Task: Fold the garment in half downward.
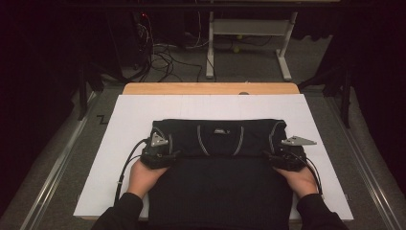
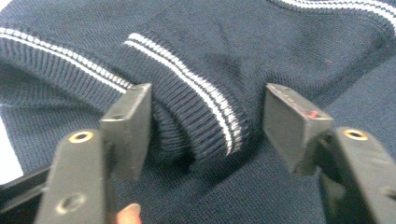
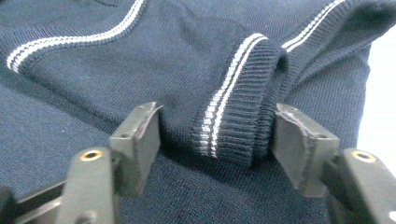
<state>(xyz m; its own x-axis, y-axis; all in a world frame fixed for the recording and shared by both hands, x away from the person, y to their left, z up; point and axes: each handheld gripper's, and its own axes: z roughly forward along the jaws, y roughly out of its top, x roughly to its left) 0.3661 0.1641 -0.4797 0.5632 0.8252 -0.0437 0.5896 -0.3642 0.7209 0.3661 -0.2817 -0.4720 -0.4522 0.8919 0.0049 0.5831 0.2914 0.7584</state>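
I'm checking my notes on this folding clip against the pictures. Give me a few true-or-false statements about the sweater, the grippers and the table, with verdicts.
1. The sweater is dark navy with thin white stripes on its ribbed trim. True.
2. The sweater lies on a white sheet that covers the wooden table. True.
3. A ribbed cuff sits between the fingers of the left gripper. True.
4. The right gripper rests on bare white sheet, away from the sweater. False: it is at the sweater's right side, with a striped cuff between its fingers.
5. The sweater is spread out flat at full length. False: its upper part is folded over, with collar and cuffs on top.
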